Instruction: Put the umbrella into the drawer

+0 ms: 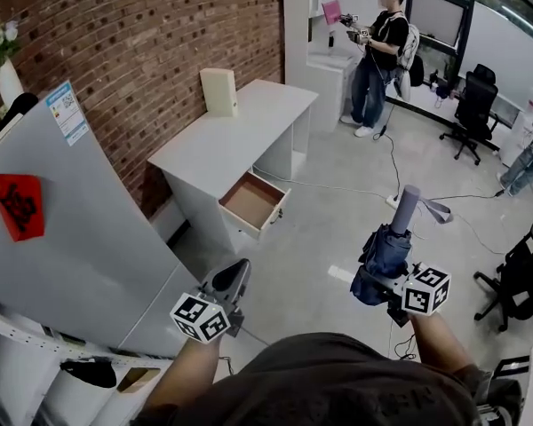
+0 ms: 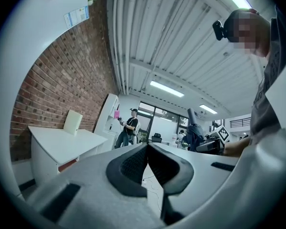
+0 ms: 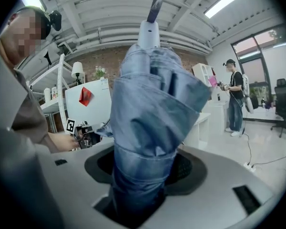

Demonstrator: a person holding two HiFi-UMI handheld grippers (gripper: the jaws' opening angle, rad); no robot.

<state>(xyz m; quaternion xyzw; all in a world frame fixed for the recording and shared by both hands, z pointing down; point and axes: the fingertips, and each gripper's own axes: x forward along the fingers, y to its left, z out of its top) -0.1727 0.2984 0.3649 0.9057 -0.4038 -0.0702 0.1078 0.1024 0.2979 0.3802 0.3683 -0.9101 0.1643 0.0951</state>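
A folded blue umbrella (image 1: 386, 254) with a grey handle (image 1: 406, 208) stands upright in my right gripper (image 1: 379, 280), whose jaws are shut on its lower part. In the right gripper view the umbrella (image 3: 150, 104) fills the middle, clamped between the pads. The open drawer (image 1: 251, 202), wooden inside and with nothing in it, juts from the white desk (image 1: 222, 140) ahead of me and to the left. My left gripper (image 1: 233, 275) hovers over the floor short of the drawer; its pads (image 2: 133, 163) meet with nothing between them. The left gripper view also catches the umbrella (image 2: 195, 133) at the right.
A tall grey cabinet (image 1: 80, 229) with a red sticker stands close on my left, against a brick wall. A beige box (image 1: 218, 91) sits on the desk. Another person (image 1: 377, 51) stands at the back; cables (image 1: 373, 189) and office chairs (image 1: 471, 105) occupy the floor on the right.
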